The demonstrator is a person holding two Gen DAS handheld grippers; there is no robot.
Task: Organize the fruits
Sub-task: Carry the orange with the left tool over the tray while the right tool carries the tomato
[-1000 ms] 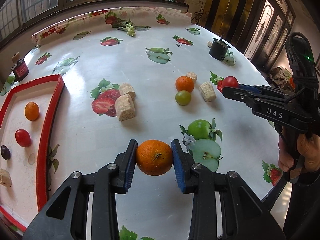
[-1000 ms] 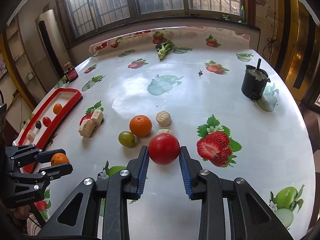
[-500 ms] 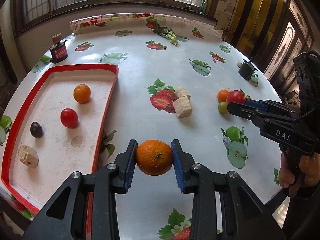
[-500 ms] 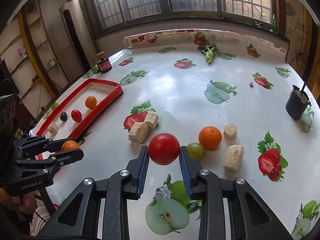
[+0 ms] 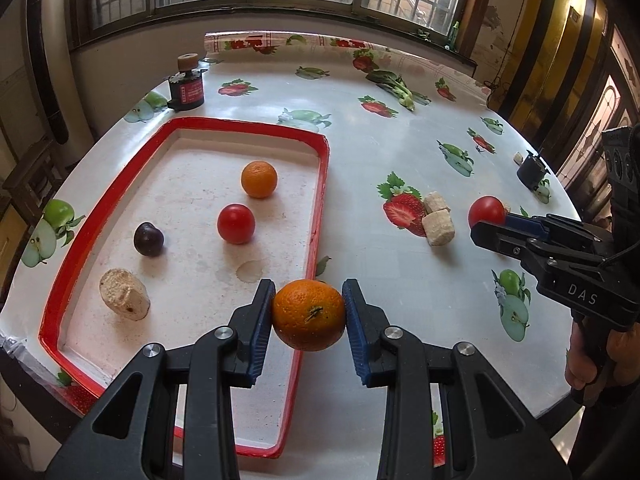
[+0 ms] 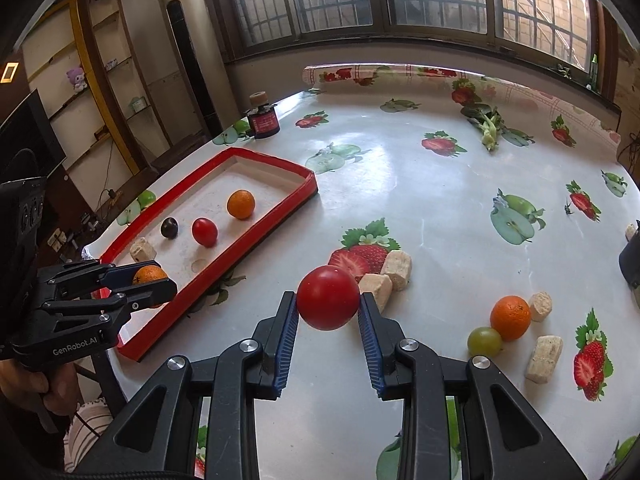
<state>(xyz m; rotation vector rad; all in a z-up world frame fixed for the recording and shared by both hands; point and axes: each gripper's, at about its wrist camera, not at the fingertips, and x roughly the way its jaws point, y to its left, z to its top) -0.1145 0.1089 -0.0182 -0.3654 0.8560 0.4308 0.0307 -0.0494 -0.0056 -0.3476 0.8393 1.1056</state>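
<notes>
My left gripper [image 5: 308, 316] has its blue pads clamped on an orange [image 5: 308, 315], held above the near right rim of the red tray [image 5: 322, 184]; my right gripper [image 6: 328, 312] is closed on a red tomato [image 6: 328, 297] over the tablecloth [image 6: 420, 208]. In the tray I see another orange [image 5: 259, 179], a tomato [image 5: 236, 223], a dark plum [image 5: 148, 239] and a beige chunk [image 5: 124, 295]. Only the right wrist view shows me the loose orange [image 6: 511, 317] touching a green grape [image 6: 484, 341], with beige chunks [image 6: 544, 359] beside them.
</notes>
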